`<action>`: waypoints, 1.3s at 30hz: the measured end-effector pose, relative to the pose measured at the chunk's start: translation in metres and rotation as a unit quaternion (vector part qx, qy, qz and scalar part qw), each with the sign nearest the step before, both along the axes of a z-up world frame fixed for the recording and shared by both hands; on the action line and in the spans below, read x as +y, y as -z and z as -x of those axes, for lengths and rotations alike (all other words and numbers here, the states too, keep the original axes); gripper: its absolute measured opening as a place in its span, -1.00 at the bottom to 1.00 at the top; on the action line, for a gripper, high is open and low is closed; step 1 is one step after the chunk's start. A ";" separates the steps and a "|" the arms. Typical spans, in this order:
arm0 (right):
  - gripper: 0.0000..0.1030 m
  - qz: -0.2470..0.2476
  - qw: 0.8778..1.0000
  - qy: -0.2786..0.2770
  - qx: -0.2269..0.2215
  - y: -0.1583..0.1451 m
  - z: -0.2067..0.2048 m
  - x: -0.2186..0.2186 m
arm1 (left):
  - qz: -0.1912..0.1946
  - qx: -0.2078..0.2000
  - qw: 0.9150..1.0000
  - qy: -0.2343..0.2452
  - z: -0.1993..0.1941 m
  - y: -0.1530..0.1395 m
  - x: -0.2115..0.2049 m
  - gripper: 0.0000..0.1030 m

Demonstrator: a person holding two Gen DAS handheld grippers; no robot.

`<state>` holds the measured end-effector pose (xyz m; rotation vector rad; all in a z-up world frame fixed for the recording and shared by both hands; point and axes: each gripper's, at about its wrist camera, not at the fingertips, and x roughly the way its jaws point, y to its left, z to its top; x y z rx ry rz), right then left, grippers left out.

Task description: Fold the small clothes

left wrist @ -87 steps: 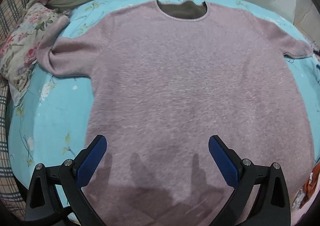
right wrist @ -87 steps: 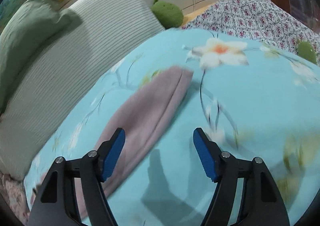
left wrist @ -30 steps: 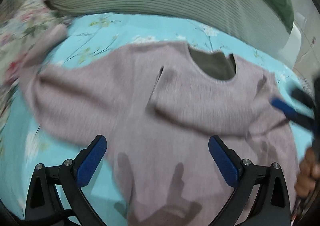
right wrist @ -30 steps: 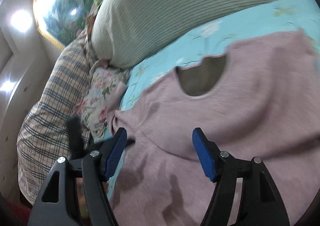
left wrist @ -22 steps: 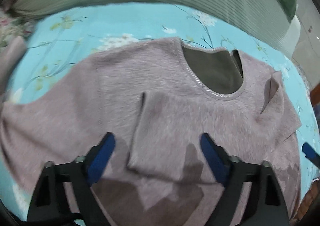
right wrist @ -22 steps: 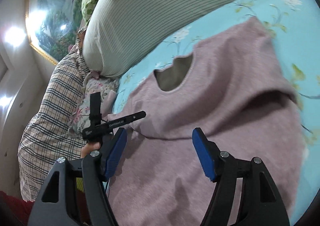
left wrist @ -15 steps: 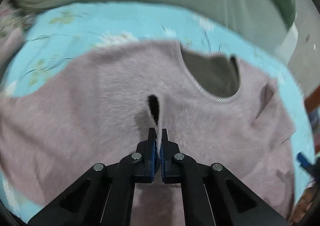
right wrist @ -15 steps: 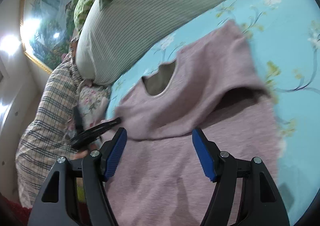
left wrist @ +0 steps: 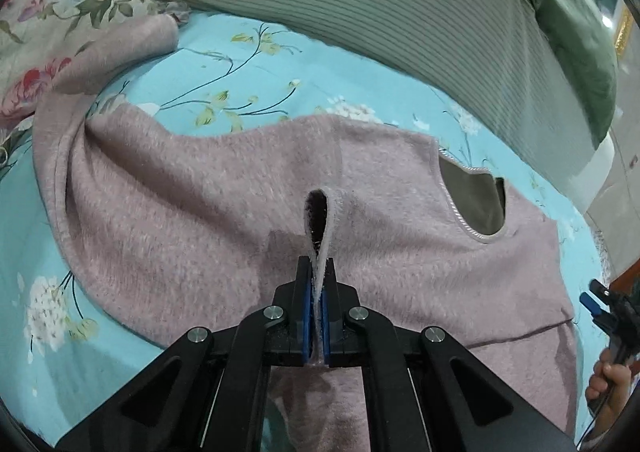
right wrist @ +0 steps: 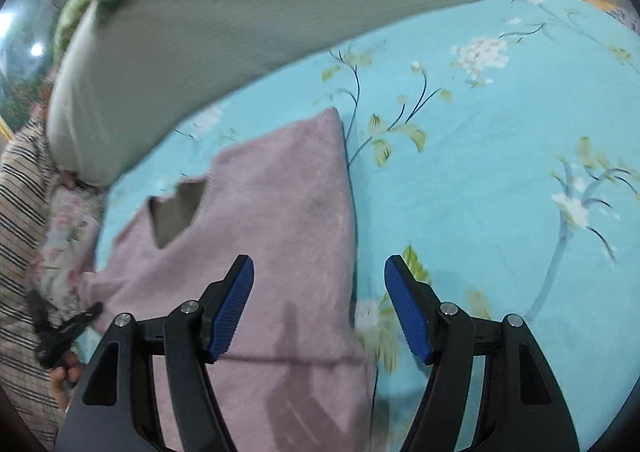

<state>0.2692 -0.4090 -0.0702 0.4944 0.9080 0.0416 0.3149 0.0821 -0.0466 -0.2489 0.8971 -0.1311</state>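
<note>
A fuzzy mauve short-sleeved sweater [left wrist: 192, 211] lies on the turquoise floral bedsheet [left wrist: 248, 59], neckline [left wrist: 472, 203] toward the pillows. My left gripper [left wrist: 318, 272] is shut on the cuff of the folded-in sleeve [left wrist: 318, 219] and holds it pinched upright over the sweater's chest. In the right wrist view the sweater [right wrist: 280, 219] shows its folded right edge. My right gripper [right wrist: 320, 308] is open and empty, above that edge and the sheet.
A striped grey-green bolster [left wrist: 360, 3] and green pillow [left wrist: 560, 11] lie along the head of the bed. A floral pillow [left wrist: 60, 11] sits at the left, with the sweater's other sleeve [left wrist: 120, 47] resting against it. A plaid blanket [right wrist: 20, 211] lies beyond.
My left gripper went from open to shut on the folded sleeve's cuff and has lifted it. My right gripper swung right, away from the sweater's middle toward its right edge.
</note>
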 end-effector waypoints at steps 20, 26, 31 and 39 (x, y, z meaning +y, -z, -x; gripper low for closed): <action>-0.59 0.066 0.997 0.010 -0.039 -0.044 0.025 0.028 | -0.007 0.015 1.000 0.016 -0.001 0.023 -0.022 -0.91; -0.29 0.036 0.997 -0.052 0.035 0.004 0.016 0.057 | -0.022 0.016 1.000 0.012 0.002 0.018 -0.028 -0.89; 0.09 -0.012 0.999 -0.030 -0.011 -0.026 0.054 0.054 | -0.040 -0.002 0.999 -0.027 0.019 -0.002 0.010 -0.59; 0.18 -0.055 0.994 -0.094 -0.027 -0.034 0.090 0.106 | -0.118 -0.020 0.983 -0.139 -0.012 -0.036 0.097 0.27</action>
